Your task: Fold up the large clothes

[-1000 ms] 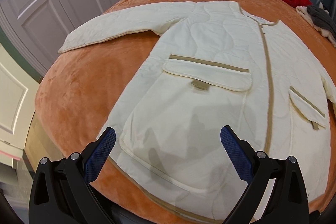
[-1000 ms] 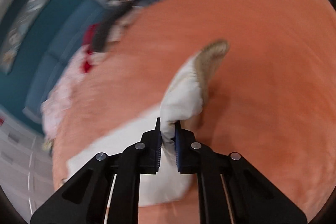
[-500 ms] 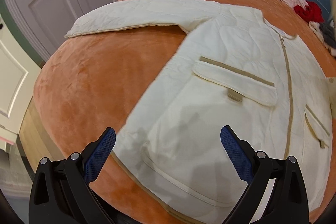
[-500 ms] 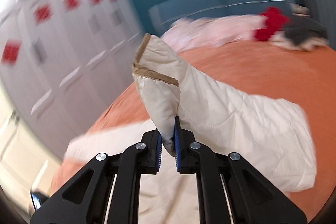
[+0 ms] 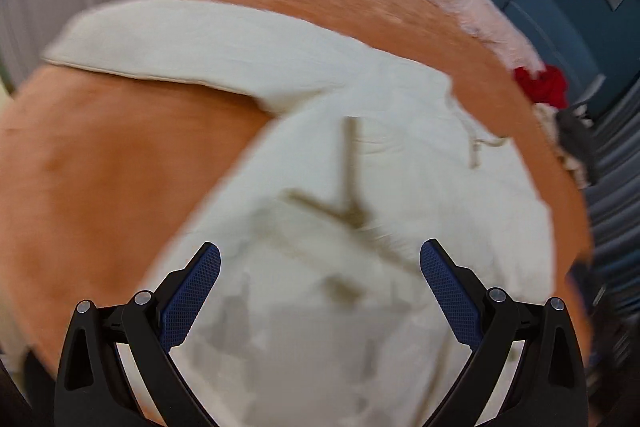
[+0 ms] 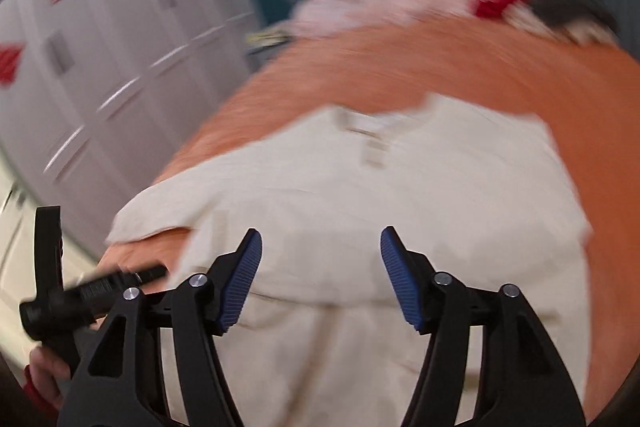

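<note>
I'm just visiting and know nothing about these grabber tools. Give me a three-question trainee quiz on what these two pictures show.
1. True or false: the right gripper clamps the cream jacket.
2. What colour is the bed cover under the jacket? A orange, B green, C black.
3. Fill in: one jacket sleeve lies stretched out toward the white ____.

Key
1. False: its fingers are apart and opening, nothing pressed between them.
2. A.
3. Wardrobe doors.
</note>
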`<state>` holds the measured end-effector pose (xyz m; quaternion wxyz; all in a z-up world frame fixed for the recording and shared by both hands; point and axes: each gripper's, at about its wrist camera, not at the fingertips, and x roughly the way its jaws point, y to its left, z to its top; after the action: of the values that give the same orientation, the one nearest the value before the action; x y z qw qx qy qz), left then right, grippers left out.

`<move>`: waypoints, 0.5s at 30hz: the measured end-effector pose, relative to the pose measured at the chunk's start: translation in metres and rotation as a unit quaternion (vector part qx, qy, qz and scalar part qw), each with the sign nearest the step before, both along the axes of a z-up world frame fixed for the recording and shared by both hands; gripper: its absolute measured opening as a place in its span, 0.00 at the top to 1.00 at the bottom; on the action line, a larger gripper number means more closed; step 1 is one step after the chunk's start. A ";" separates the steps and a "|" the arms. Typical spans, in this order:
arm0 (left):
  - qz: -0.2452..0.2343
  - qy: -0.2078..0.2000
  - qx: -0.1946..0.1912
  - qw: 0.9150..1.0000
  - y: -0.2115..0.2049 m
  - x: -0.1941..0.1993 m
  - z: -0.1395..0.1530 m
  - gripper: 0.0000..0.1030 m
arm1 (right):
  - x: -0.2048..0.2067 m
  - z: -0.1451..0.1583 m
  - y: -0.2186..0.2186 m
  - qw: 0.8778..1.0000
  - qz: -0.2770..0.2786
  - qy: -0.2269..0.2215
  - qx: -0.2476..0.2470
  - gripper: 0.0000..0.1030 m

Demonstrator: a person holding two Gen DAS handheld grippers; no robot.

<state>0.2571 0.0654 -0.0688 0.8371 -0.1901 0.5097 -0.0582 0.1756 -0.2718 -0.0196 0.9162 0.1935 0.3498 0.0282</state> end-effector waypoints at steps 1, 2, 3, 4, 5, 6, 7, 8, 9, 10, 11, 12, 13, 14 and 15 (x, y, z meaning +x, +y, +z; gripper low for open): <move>-0.001 0.009 -0.015 1.000 -0.009 0.010 -0.006 0.05 | -0.012 -0.011 -0.008 1.000 -0.020 0.010 0.005 0.41; -0.003 0.014 -0.028 1.000 -0.016 0.016 -0.011 0.05 | -0.020 -0.020 -0.027 0.999 -0.046 0.023 0.014 0.41; -0.004 0.022 -0.041 0.999 -0.024 0.026 -0.018 0.05 | -0.024 -0.023 -0.039 0.998 -0.062 0.027 0.019 0.41; -0.003 0.031 -0.051 0.998 -0.031 0.034 -0.025 0.05 | -0.030 -0.030 -0.056 0.995 -0.085 0.034 0.028 0.41; -0.004 0.034 -0.063 0.997 -0.035 0.040 -0.029 0.05 | -0.033 -0.036 -0.071 0.993 -0.106 0.040 0.036 0.41; -0.002 0.042 -0.073 0.996 -0.041 0.046 -0.034 0.07 | -0.035 -0.041 -0.080 0.991 -0.118 0.042 0.042 0.40; 0.001 0.048 -0.078 0.996 -0.044 0.051 -0.038 0.07 | -0.038 -0.050 -0.093 0.988 -0.134 0.045 0.054 0.40; 0.004 0.051 -0.080 0.995 -0.048 0.056 -0.041 0.12 | -0.037 -0.056 -0.104 0.985 -0.150 0.049 0.063 0.40; 0.008 0.053 -0.075 0.996 -0.050 0.058 -0.041 0.25 | -0.035 -0.063 -0.115 0.983 -0.163 0.052 0.072 0.40; 0.008 0.050 -0.063 0.997 -0.051 0.059 -0.040 0.34 | -0.031 -0.071 -0.129 0.978 -0.180 0.055 0.085 0.40; 0.008 0.047 -0.052 0.997 -0.052 0.060 -0.039 0.52 | -0.028 -0.076 -0.135 0.976 -0.190 0.057 0.092 0.40; 0.011 0.040 -0.030 0.999 -0.051 0.062 -0.035 0.75 | -0.024 -0.080 -0.142 0.973 -0.199 0.058 0.102 0.40; 0.009 0.033 -0.018 0.999 -0.048 0.062 -0.032 0.88 | -0.019 -0.087 -0.151 0.968 -0.214 0.062 0.118 0.40; 0.005 0.024 -0.009 1.000 -0.048 0.065 -0.028 0.93 | -0.013 -0.095 -0.159 0.963 -0.226 0.064 0.134 0.40; 0.000 0.011 -0.010 1.000 -0.045 0.067 -0.021 0.93 | -0.010 -0.098 -0.163 0.960 -0.231 0.065 0.144 0.44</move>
<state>0.3241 0.0200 -0.0899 0.8296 -0.1993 0.5179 -0.0612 0.1660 -0.4347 -0.1174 0.8354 0.4002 0.3471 -0.1467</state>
